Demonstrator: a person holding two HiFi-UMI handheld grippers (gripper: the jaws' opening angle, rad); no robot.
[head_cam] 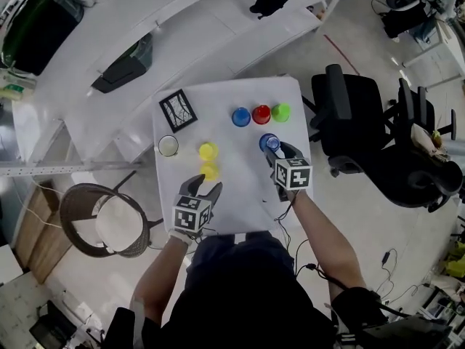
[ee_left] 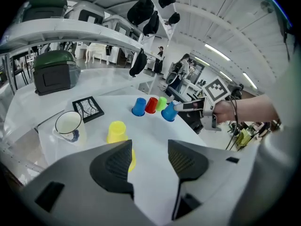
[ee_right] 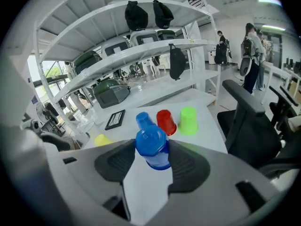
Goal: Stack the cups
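Three upturned cups stand in a row at the far side of the white table (head_cam: 240,202): blue (head_cam: 241,117), red (head_cam: 261,114) and green (head_cam: 281,112). My right gripper (head_cam: 279,150) is shut on a second blue cup (ee_right: 151,147), held tilted above the table just in front of that row. Two yellow cups sit left of centre, one (head_cam: 208,150) behind the other (head_cam: 210,170). Just short of the nearer yellow cup, my left gripper (head_cam: 203,188) stands open and holds nothing. In the left gripper view its left jaw partly hides that cup (ee_left: 132,160).
A white mug (head_cam: 168,145) and a black-framed picture (head_cam: 178,110) sit at the table's left. Black office chairs (head_cam: 349,118) stand close on the right, a round wicker chair (head_cam: 109,220) on the left. White shelving with black cases (head_cam: 123,67) runs behind the table.
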